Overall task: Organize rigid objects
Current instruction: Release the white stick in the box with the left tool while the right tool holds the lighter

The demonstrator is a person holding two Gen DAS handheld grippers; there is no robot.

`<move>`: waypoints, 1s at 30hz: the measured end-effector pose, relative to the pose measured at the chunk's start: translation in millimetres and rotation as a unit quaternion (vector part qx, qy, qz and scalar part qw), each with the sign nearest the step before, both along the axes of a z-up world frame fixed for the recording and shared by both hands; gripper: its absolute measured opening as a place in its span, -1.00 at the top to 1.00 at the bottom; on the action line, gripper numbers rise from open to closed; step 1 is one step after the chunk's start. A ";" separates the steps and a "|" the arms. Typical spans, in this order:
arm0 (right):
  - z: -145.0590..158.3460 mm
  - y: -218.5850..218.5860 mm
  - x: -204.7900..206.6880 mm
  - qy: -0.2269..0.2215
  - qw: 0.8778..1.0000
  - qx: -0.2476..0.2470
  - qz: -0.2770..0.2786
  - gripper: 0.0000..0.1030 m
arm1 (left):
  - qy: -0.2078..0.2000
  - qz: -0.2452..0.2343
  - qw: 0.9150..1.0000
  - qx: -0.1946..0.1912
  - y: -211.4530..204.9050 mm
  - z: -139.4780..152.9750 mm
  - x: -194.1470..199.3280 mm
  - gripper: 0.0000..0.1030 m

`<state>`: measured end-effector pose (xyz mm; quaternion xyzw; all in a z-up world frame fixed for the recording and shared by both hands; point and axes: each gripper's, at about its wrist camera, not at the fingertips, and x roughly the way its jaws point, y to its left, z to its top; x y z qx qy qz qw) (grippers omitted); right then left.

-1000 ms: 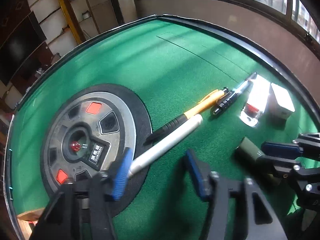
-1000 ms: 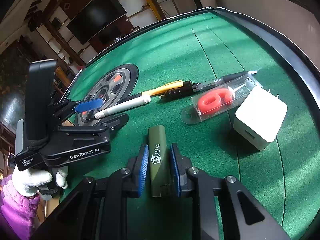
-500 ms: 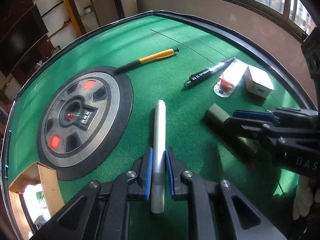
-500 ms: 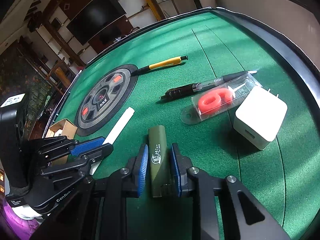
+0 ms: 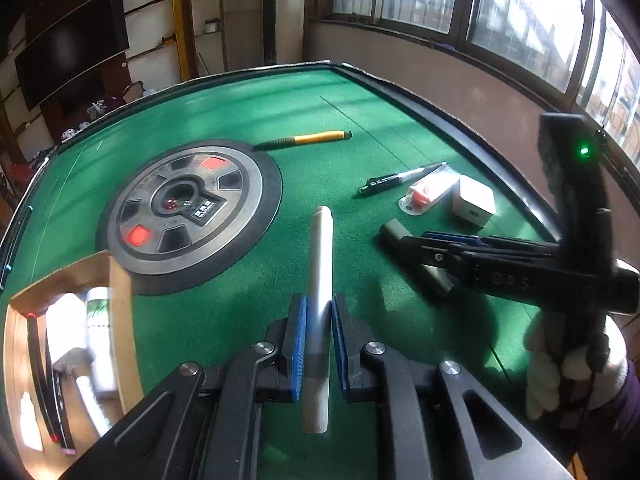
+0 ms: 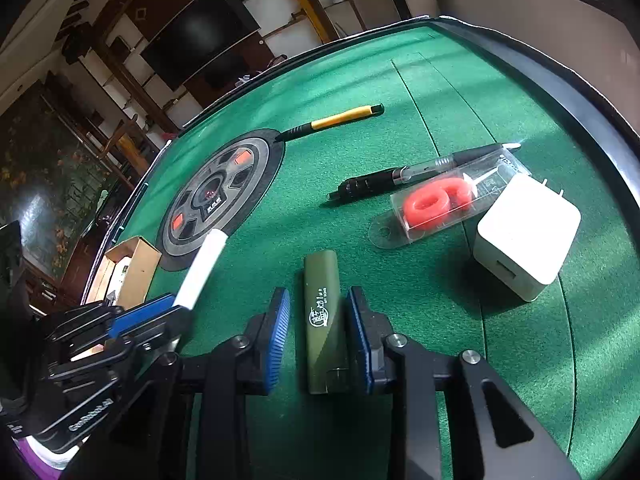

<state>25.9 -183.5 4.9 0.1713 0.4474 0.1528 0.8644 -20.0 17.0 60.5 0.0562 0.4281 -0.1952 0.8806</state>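
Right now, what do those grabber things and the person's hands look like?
Each hand-held gripper is black plastic with silver screws and two ridged blue pads: the left hand-held gripper and the right hand-held gripper. White lettering marks their black bodies, and a small green light glows on the right one's upright handle. The person wears white knitted gloves and purple sleeves.

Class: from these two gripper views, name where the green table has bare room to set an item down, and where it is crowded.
Free: the felt beyond the yellow pen up to the far table rim, and the strip between the round centre disc and the black pen. Crowded: the right side, where the black pen, the clear case with red rings, the white charger and the green tube cluster.
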 end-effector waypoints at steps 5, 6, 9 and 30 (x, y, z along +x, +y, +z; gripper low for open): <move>1.3 7.5 -2.3 -0.015 1.000 -0.019 0.011 0.28 | -0.014 0.033 0.997 -0.065 51.7 26.8 -45.4 0.77; 1.6 9.3 -2.8 -0.018 0.999 -0.026 0.012 0.28 | -0.016 0.046 0.996 -0.077 66.3 30.0 -53.7 0.77; 2.4 14.9 -3.8 -0.024 0.998 -0.048 0.013 0.27 | -0.023 0.101 0.991 -0.090 116.1 34.3 -76.5 0.77; 24.7 48.1 -26.0 0.000 0.995 -0.099 0.026 0.62 | 0.093 0.283 0.952 -0.063 266.8 -41.1 -81.8 0.76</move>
